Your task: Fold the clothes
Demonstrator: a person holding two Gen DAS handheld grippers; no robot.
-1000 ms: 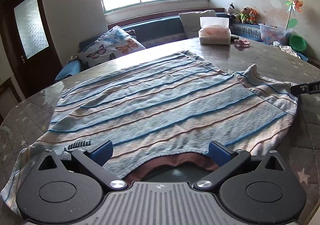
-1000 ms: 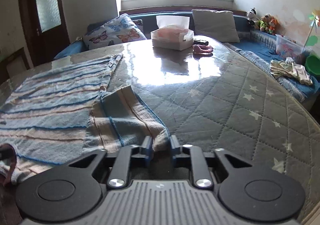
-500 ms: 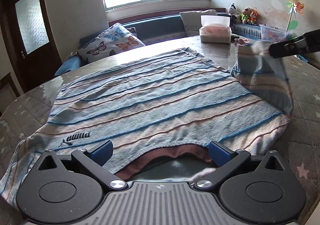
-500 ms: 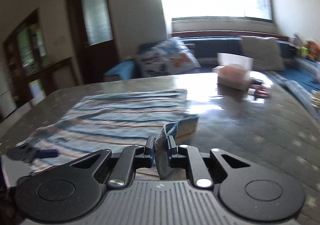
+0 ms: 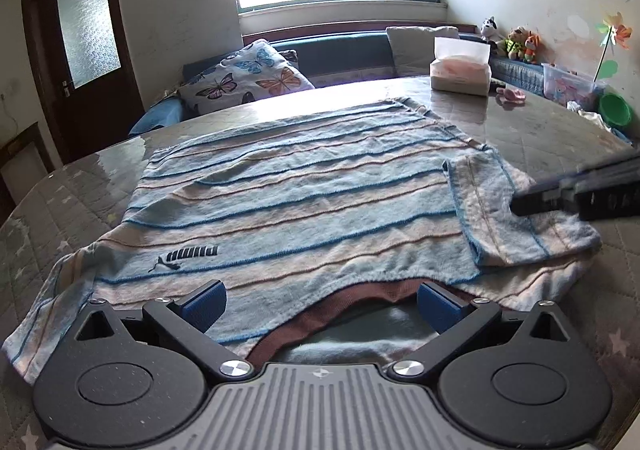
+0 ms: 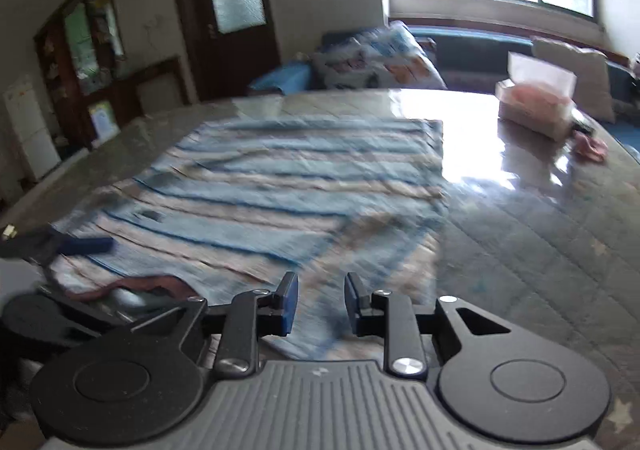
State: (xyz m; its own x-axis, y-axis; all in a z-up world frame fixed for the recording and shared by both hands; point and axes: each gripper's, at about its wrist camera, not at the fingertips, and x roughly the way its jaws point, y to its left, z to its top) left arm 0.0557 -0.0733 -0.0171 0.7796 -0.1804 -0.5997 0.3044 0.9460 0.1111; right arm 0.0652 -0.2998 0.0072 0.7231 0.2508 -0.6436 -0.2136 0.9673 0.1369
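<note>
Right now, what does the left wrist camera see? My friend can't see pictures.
A blue-and-tan striped shirt lies flat on a quilted table, its right sleeve folded onto its body. The open left gripper sits at the collar, and the right gripper hovers beside that sleeve.

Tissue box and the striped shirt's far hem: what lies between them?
Only bare, glossy table separates the tissue box from the striped shirt; the left wrist view shows it.

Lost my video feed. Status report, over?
Left gripper open at collar. Right gripper open, empty. Striped shirt flat, right sleeve folded in. Tissue box clear.
</note>
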